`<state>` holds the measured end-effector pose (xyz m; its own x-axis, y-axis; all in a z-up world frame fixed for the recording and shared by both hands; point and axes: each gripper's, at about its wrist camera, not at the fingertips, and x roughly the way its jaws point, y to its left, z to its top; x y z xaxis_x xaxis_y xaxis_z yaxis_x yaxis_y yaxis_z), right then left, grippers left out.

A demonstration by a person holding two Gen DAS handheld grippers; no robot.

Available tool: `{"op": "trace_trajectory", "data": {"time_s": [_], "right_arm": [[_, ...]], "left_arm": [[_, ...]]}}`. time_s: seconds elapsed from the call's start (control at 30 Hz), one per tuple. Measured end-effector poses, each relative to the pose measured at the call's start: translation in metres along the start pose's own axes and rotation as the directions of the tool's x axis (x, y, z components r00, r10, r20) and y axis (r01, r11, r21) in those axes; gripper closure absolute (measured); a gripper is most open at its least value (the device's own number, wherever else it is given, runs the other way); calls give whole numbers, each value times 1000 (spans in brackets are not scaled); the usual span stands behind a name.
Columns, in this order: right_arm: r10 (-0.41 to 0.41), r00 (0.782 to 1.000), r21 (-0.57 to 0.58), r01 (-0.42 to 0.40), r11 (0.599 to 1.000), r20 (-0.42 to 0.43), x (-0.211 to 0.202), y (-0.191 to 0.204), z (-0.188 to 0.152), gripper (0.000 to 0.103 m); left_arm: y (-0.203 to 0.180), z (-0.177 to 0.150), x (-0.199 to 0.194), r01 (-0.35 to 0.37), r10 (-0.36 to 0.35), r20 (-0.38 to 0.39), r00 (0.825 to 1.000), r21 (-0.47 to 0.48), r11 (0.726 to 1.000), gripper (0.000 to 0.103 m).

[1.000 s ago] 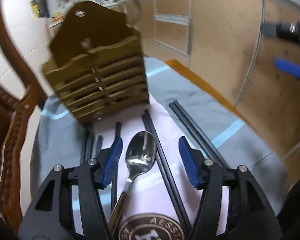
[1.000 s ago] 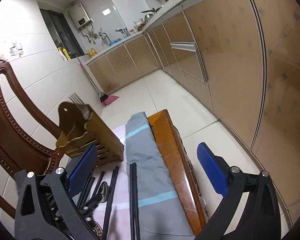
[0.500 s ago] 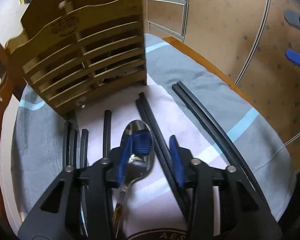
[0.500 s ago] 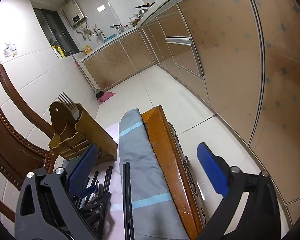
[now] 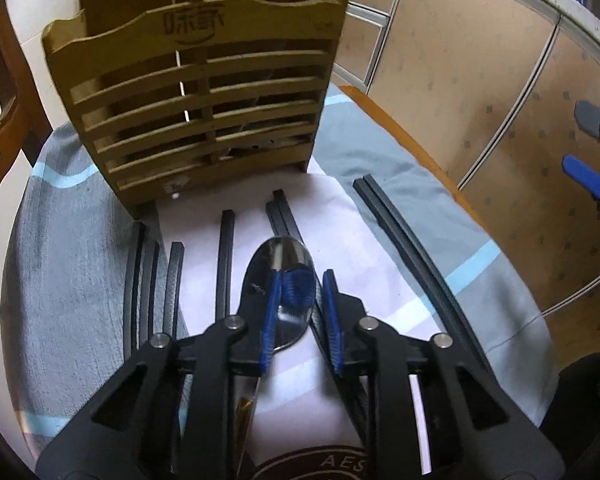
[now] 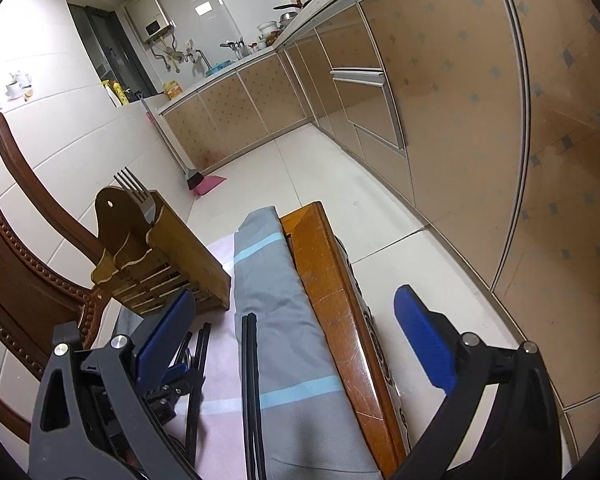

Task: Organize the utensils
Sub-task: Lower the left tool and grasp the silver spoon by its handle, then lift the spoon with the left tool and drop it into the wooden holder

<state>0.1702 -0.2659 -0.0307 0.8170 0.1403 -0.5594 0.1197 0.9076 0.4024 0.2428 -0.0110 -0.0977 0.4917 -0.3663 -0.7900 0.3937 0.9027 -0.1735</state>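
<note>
A metal spoon (image 5: 278, 276) lies on a cloth-covered table (image 5: 400, 160) before a slatted wooden holder (image 5: 196, 92), and the left gripper (image 5: 300, 320) is being closed around its bowl, not yet clamped. The right gripper (image 6: 300, 344) is held wide open and empty over the table edge. The pickup step appears to be in hand; next, a firm grip and a lift toward the holder are likely called for.

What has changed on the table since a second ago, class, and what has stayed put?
The left gripper moved forward over the spoon, its jaws closing around the bowl. The wooden utensil holder, chopsticks and open right gripper stayed put.
</note>
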Motion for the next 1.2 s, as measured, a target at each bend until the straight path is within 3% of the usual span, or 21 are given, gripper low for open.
{"op": "trace_trajectory", "data": {"time_s": [0.17,0.37,0.4,0.47,0.5,0.97,1.2], "right_arm": [[-1,1000,-1,1,1000,-5,1,-1,0,6],[-2,1000,-2,1,1000,-11,2,0,-1,6],[-2,1000,-2,2,1000,-12,2,-1,-1,6],[-2,1000,2,2,1000,-15,3,-2,-1,6],[-2,1000,3,2,1000,-16,3,-2,-1,6],[-2,1000,13,2,1000,-25,3,-4,-1,6],[0,999,17,1,1000,-32,5,-4,-1,6]], "left_arm": [[12,0,-7,4,-3,6,1000,-43,999,84],[2,2,-7,-123,122,11,992,24,992,83],[0,2,-5,-145,145,7,989,37,989,81],[0,1,-5,-204,204,10,979,53,978,62],[-12,7,6,-220,219,11,976,58,974,59],[-21,11,19,-241,242,-8,970,59,969,62],[-25,12,-7,-253,250,68,966,46,966,62]]}}
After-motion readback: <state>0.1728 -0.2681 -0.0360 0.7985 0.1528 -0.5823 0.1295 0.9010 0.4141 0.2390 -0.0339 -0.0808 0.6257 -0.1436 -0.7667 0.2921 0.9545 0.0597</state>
